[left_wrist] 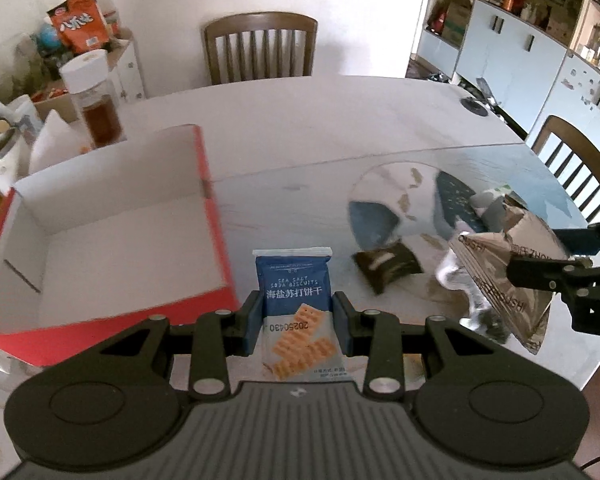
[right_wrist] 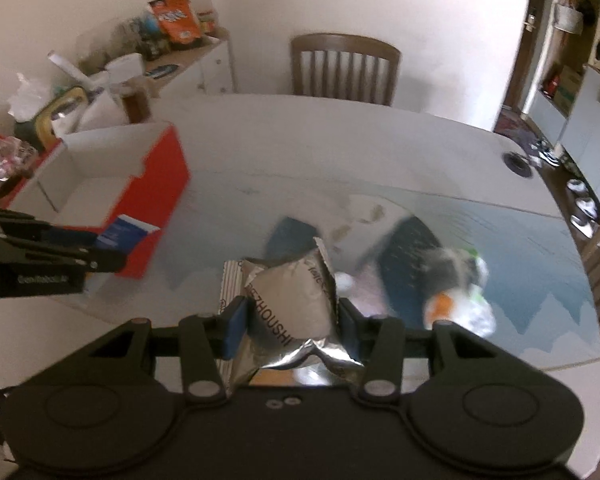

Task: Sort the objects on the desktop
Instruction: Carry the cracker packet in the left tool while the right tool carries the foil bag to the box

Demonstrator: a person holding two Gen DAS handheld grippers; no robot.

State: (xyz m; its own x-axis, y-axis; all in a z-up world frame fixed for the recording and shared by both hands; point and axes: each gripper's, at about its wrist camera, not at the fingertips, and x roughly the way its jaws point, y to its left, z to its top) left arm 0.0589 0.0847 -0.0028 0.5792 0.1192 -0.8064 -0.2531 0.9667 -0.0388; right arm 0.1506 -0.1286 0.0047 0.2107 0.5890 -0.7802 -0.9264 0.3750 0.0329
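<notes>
In the left wrist view, the left gripper (left_wrist: 296, 322) has its blue-padded fingers (left_wrist: 253, 320) closed part-way onto a blue-and-white sea salt soda biscuit packet (left_wrist: 294, 300), pressing on both of its long edges. The packet stands upright between them, lifted clear of the pale, glossy surface (left_wrist: 300, 128). Just to the left lies an open red cardboard box with a white inside (left_wrist: 100, 240); its red near wall is close beside the left finger. To the right of the packet a small dark snack pouch (left_wrist: 388, 266) lies flat on the surface, on a blue-patterned mat (left_wrist: 374, 224). Farther right, the right gripper (left_wrist: 512, 268) reaches in from the frame edge, holding a crumpled silver foil snack bag (left_wrist: 504, 280) above the surface. A brown wooden chair (left_wrist: 260, 48) stands at the far side, and a clear bottle with a white cap and amber liquid (left_wrist: 96, 100) stands behind the box.

In the right wrist view, the right gripper (right_wrist: 290, 322) has its fingers (right_wrist: 236, 326) about half closed on the silver foil snack bag (right_wrist: 296, 304), which bulges between the pads and is raised off the surface (right_wrist: 340, 140). A blurred heap of small packets, grey, orange and green (right_wrist: 460, 284), lies on the mat to the right. At the left edge the left gripper (right_wrist: 112, 248) holds the blue biscuit packet (right_wrist: 126, 234) in front of the red box (right_wrist: 156, 184).
</notes>
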